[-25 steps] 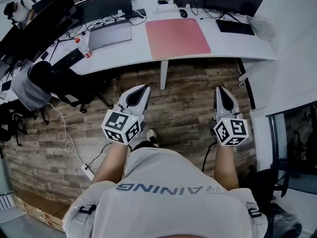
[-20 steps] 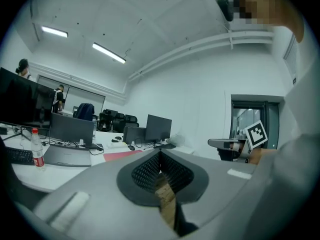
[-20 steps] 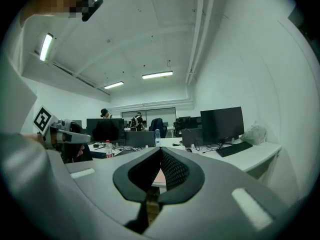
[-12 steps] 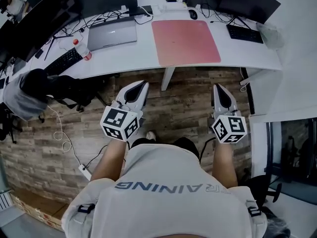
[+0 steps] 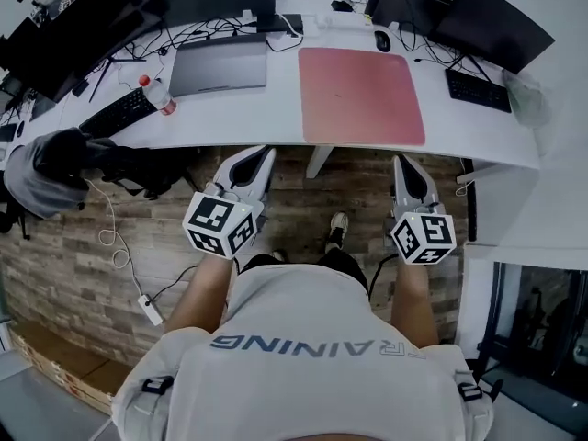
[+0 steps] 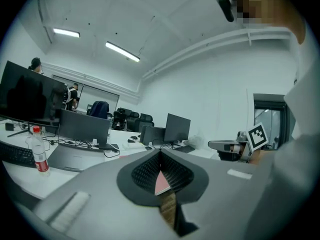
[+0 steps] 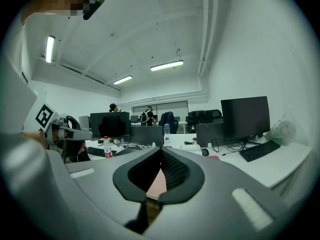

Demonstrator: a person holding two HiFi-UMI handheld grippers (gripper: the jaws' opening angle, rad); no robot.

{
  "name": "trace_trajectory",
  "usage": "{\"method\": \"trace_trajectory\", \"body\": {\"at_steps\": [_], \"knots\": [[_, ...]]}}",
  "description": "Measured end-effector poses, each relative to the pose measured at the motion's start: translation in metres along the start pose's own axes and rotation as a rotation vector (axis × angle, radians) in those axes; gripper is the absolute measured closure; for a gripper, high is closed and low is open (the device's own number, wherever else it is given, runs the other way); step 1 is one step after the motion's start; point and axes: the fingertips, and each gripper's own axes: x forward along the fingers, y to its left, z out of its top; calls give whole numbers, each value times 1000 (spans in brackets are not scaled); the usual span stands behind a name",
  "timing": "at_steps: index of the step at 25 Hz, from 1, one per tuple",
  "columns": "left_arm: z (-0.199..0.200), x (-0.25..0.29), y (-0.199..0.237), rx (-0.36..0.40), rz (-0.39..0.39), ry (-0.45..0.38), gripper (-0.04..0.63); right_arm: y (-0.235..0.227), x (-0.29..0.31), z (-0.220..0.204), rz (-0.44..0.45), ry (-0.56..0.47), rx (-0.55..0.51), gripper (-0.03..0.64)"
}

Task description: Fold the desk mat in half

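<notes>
The pink desk mat [image 5: 360,95] lies flat on the white desk [image 5: 220,127] at upper centre. Left gripper [image 5: 265,154] and right gripper [image 5: 402,163] sit below the desk edge, fingers pressed together, empty. Arriving shut, they would likely shove the mat rather than pinch it.

Grey capitals reading "RAINING" run across the person's white shirt [image 5: 312,375], seen upside down. The cube [image 5: 220,226] on the left tool [image 5: 260,157] and the cube [image 5: 423,239] on the right tool [image 5: 405,165] bear black-and-white square code markers.
</notes>
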Motion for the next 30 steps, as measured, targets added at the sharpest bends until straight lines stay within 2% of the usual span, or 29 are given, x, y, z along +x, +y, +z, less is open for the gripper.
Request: {"method": "trace_trajectory", "body": {"at_steps": [12,17,21,24,30], "knots": [[17,87,5,12,205,10,597,-75,113,12,217,21,2,600],[19,115,1,1,267,24,597,-107,140,2,277,74,17,600],[14,128,5,-15,292,35,597,-124,160,-9,289,106,29,600],[4,130,16,-36,292,49,597,-116,169,-21,298,139,31,600],[-12,118,57,-85,283,75,597,-56,196,-49,357,254,12,597]]}}
